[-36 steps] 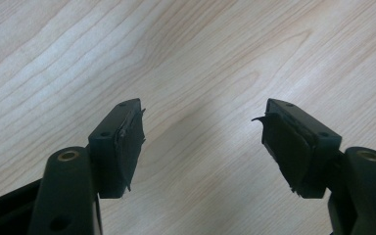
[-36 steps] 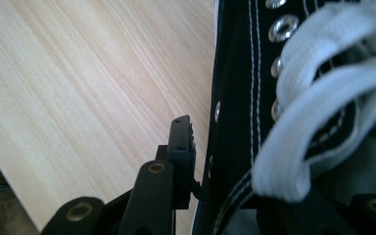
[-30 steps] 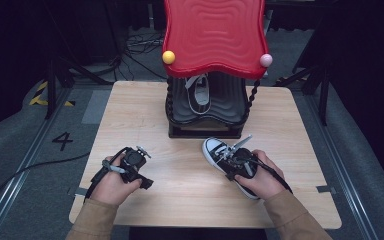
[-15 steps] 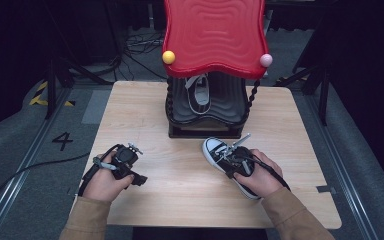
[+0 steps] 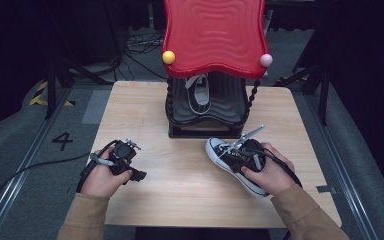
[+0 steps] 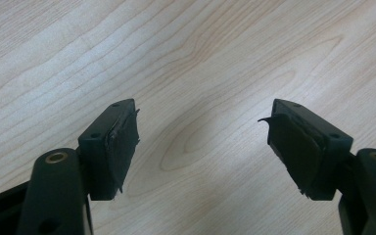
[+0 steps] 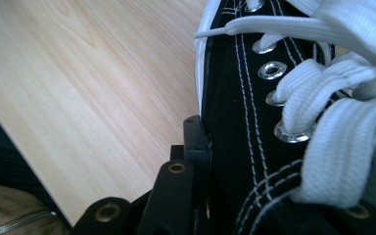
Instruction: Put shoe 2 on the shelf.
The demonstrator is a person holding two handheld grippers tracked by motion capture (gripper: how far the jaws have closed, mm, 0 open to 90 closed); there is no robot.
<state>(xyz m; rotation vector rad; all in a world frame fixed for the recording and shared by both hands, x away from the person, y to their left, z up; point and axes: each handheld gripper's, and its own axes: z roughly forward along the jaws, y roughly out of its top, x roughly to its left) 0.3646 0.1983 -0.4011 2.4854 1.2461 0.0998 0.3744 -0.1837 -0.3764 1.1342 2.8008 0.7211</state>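
A black canvas sneaker (image 5: pixel 223 151) with white laces and a white sole lies on the wooden table (image 5: pixel 180 200), right of centre, in front of the shoe rack. My right gripper (image 5: pixel 247 159) is shut on the sneaker's side wall by the eyelets. Its jaws have just been closing with that wall between them. In the right gripper view the sneaker (image 7: pixel 230 98) sits against the one visible jaw of my right gripper (image 7: pixel 269 166), and the laces (image 7: pixel 323 88) cover the other. My left gripper (image 5: pixel 130 167) rests at the near left, open. Its fingers (image 6: pixel 117 142) stand wide apart over bare wood, as my left gripper (image 6: pixel 203 137) holds nothing.
A shoe rack with a wavy red top (image 5: pixel 212 35) and a black lower shelf (image 5: pixel 230 107) stands at the table's far middle. A second black sneaker (image 5: pixel 198 92) sits on that shelf. A yellow ball (image 5: pixel 168 56) and a pink ball (image 5: pixel 265 60) mark the top's front corners.
The right hand has risen a little with the sneaker in its grip. The left gripper has shifted slightly toward the left.
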